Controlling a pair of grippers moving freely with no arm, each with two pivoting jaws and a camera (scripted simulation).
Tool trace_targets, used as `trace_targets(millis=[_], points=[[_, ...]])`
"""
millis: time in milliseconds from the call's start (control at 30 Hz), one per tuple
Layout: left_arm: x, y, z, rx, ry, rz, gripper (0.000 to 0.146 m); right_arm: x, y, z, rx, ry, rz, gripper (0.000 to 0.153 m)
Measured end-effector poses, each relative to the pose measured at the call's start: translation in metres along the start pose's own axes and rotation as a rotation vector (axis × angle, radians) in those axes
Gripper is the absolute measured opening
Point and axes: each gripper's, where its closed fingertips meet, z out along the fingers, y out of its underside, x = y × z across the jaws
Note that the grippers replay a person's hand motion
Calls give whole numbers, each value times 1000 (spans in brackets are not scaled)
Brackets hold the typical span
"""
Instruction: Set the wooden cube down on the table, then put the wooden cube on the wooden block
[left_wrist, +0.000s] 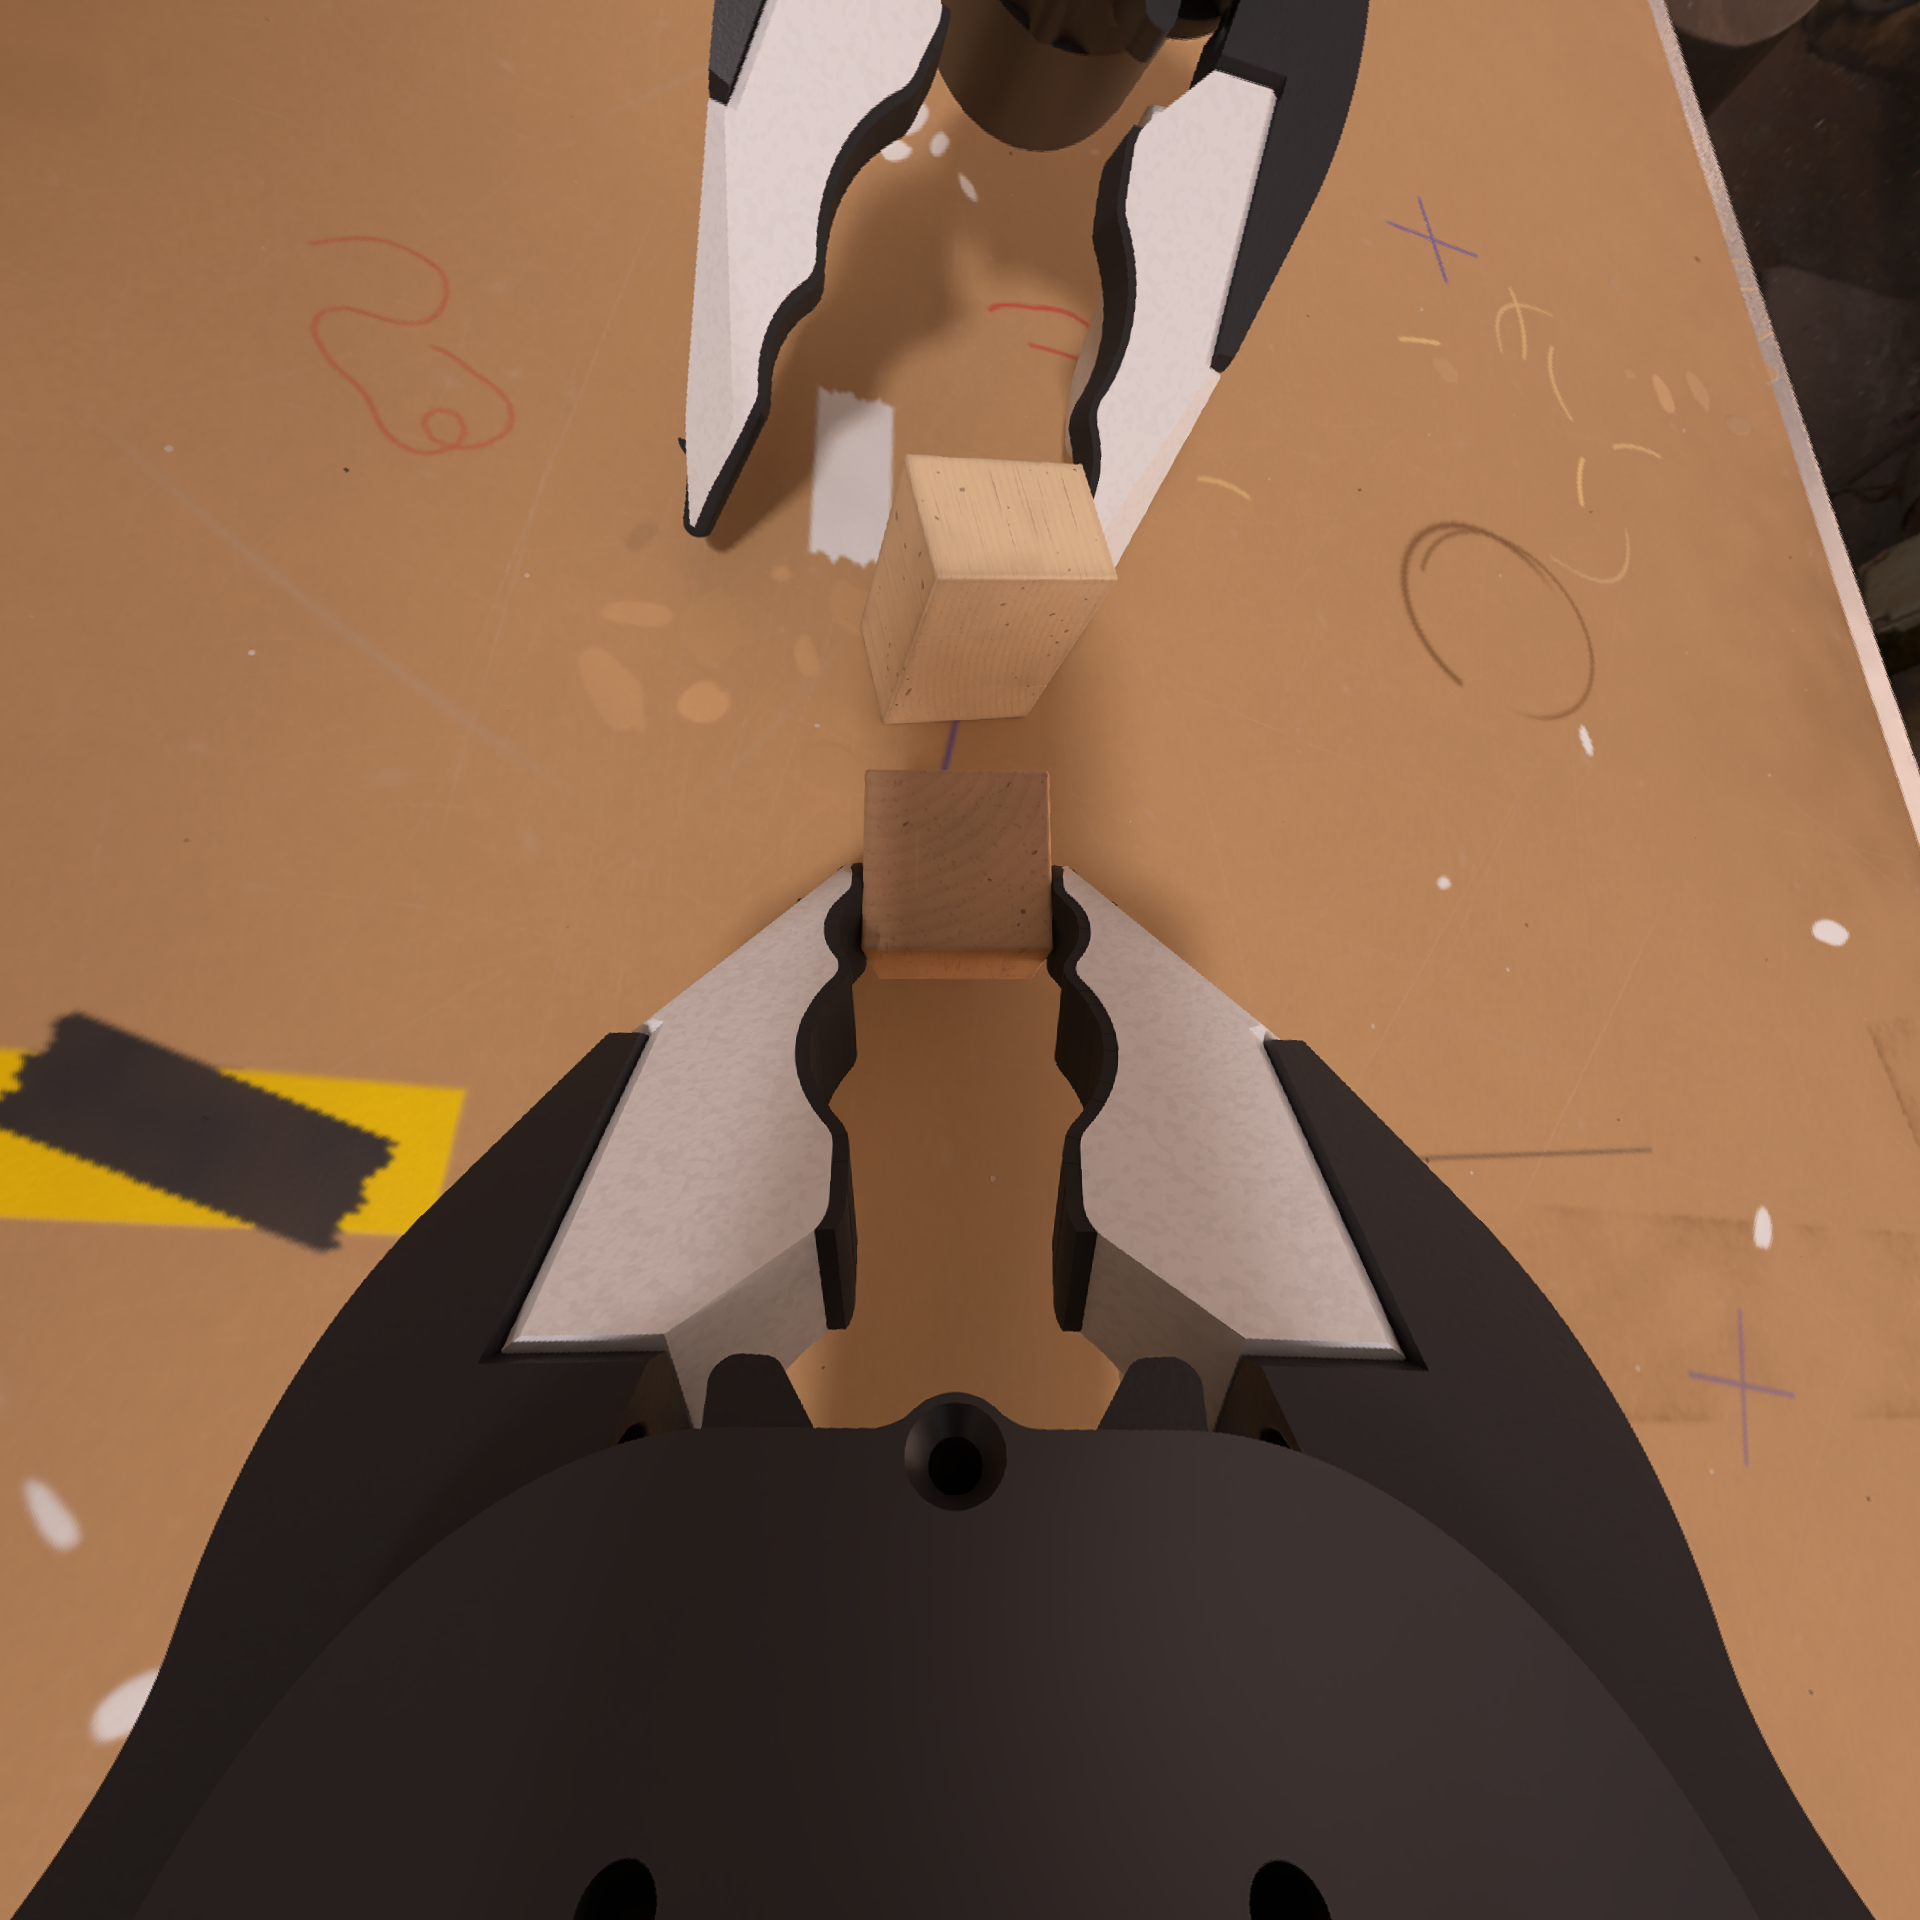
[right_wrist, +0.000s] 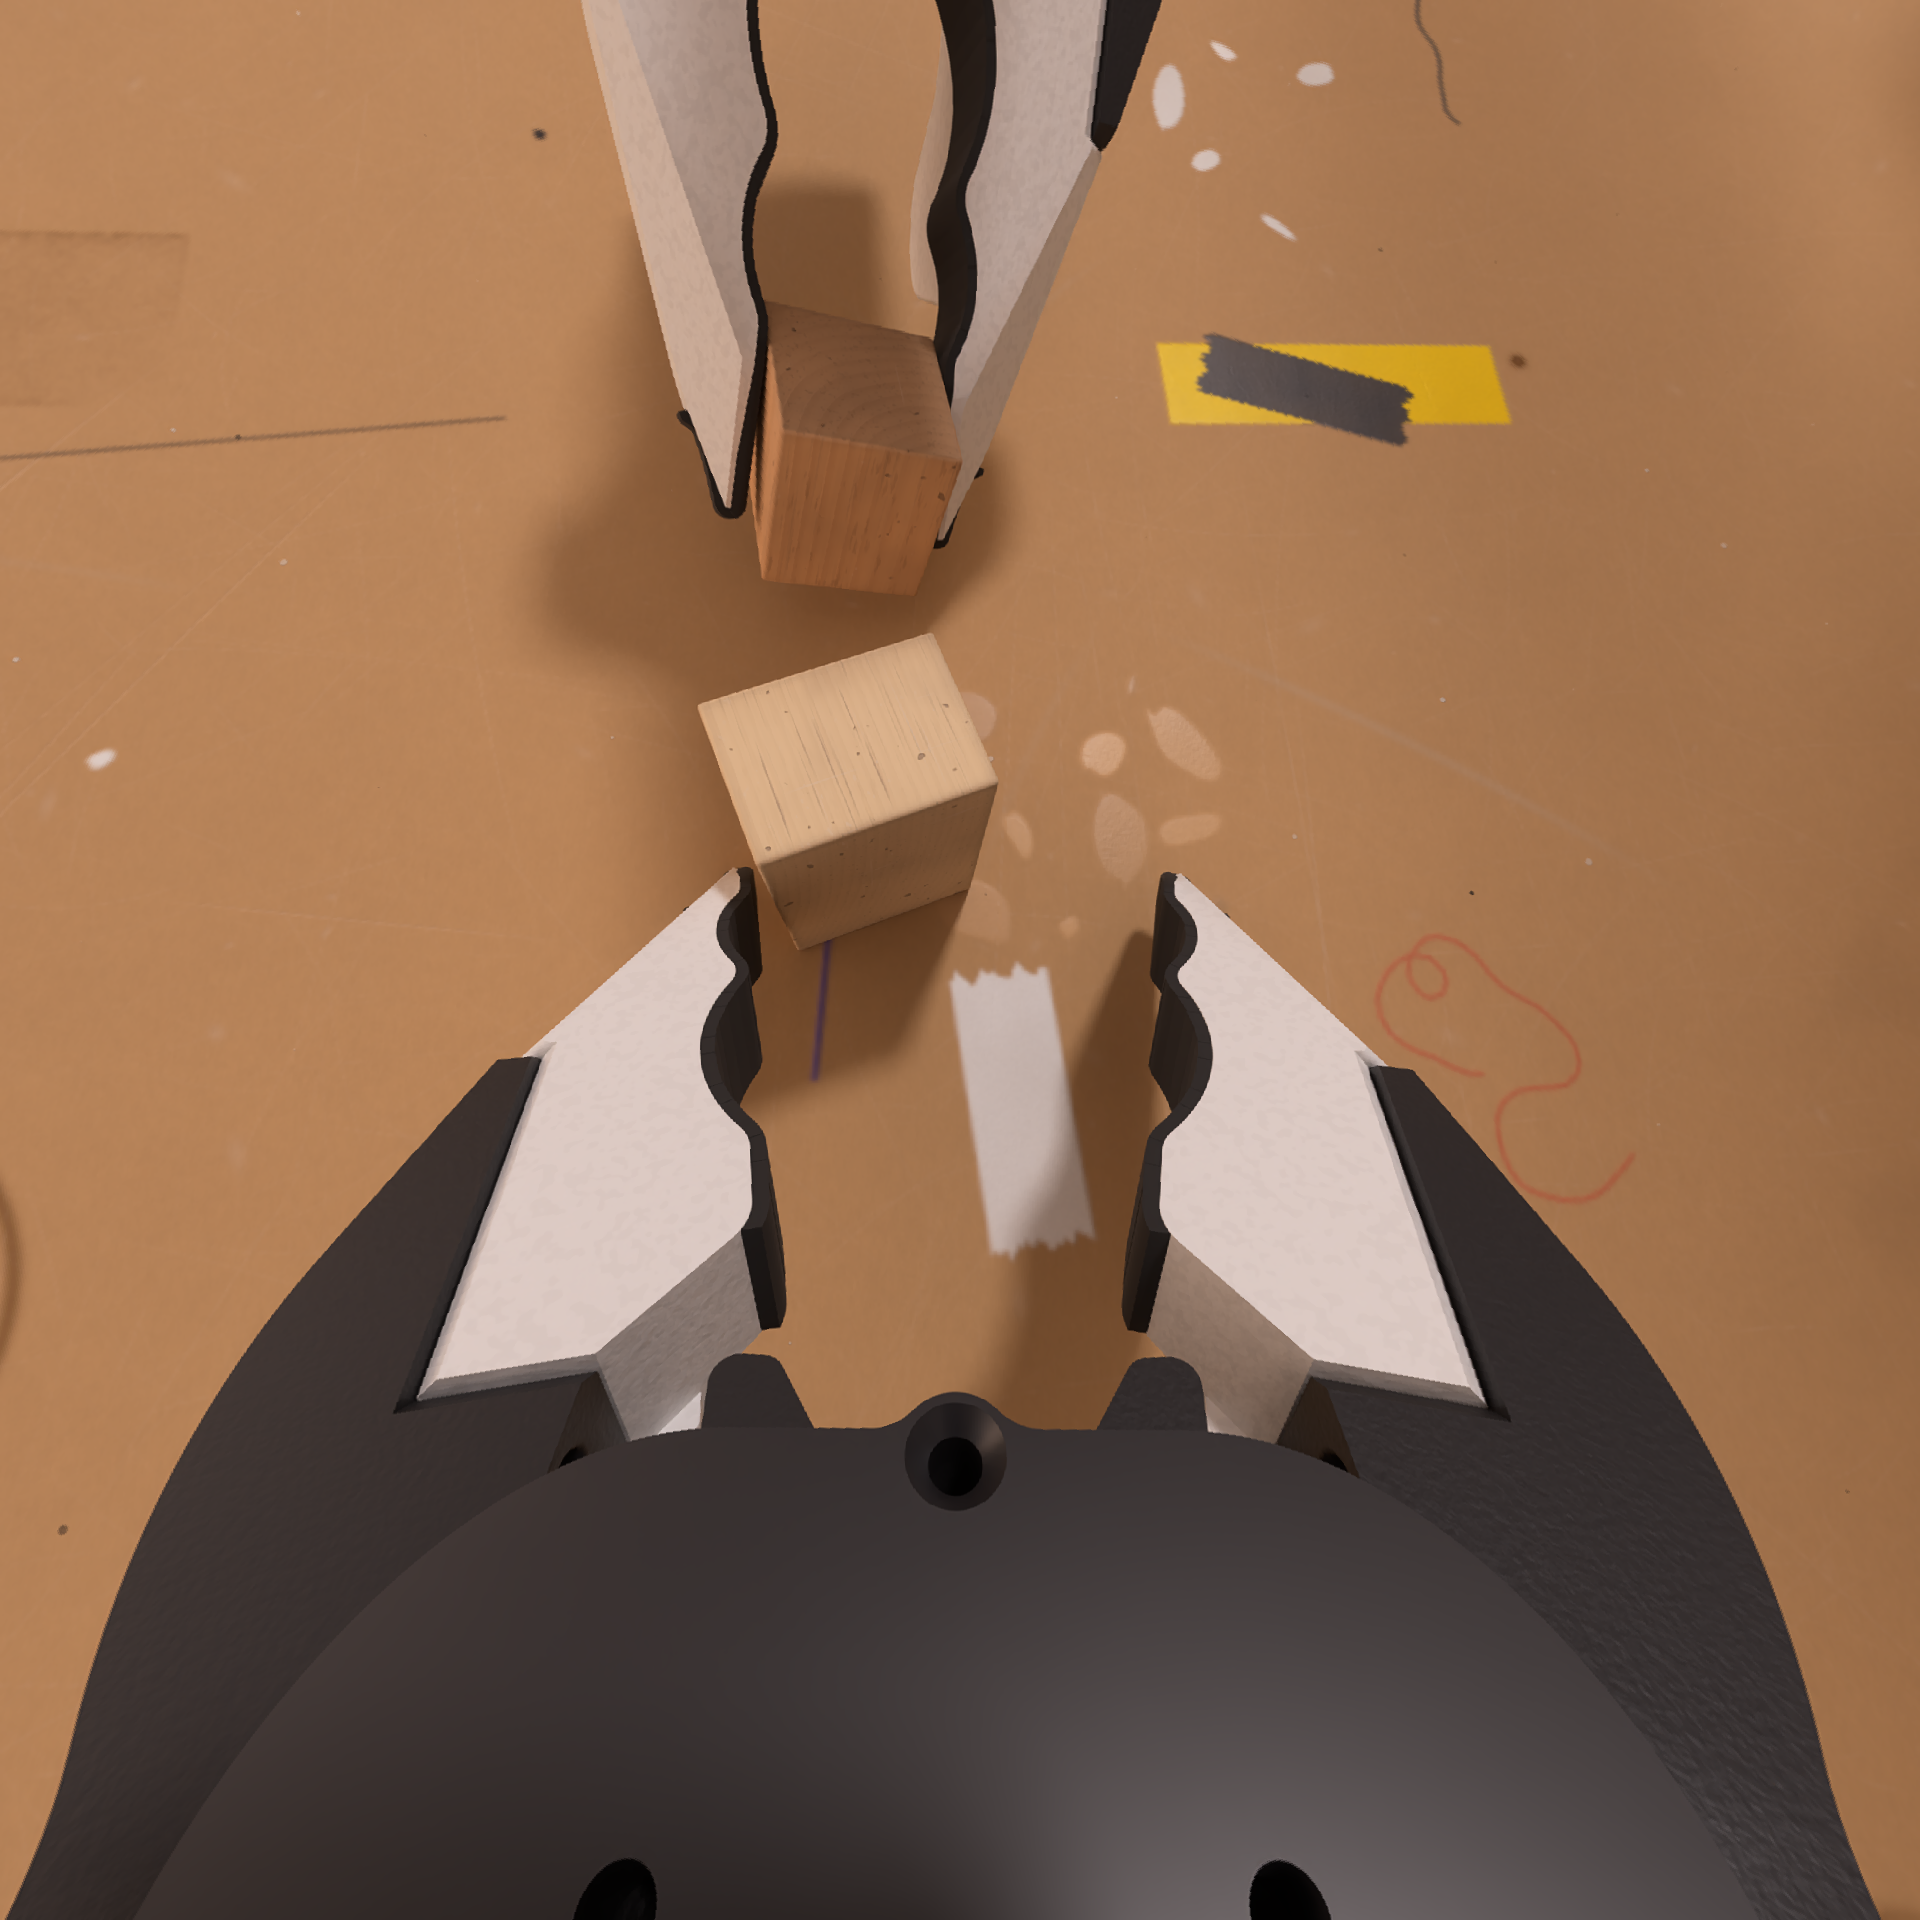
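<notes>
- The left gripper (left_wrist: 956, 894) has its two fingers clamped on the darker wooden cube (left_wrist: 956, 868), one pad flat on each side face; the cube sits at the fingertips, and whether its underside touches the table cannot be told.
- The right gripper (right_wrist: 956, 904) holds nothing: its two fingers stand wide apart, with bare table between them.
- The paler wooden block (right_wrist: 857, 784) stands on the table (right_wrist: 312, 831) just ahead of the right gripper's fingertip on the picture's left, which looks to touch or nearly touch its lower corner.
- Cube and block are near each other but apart, a narrow strip of table showing between them; the block is turned slightly askew to the cube.
- Count: two grippers, four fingers, two wooden pieces.
- On the table, one strip of white tape (right_wrist: 1023, 1107) lies between the right gripper's fingers, and one yellow tape strip (right_wrist: 1455, 384) lies farther off, crossed by one dark tape strip (right_wrist: 1304, 390).
- One red scribble (right_wrist: 1496, 1060), a few pen crosses, curved marks and pale paint flecks mark the surface; no brand, label or readable writing shows.
</notes>
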Motion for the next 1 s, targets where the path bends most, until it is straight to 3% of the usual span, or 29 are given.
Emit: trace_targets(millis=[1000], points=[[-3,-2,1,10,-16,-11,34,-1,0,-1,3,0,-9,75]])
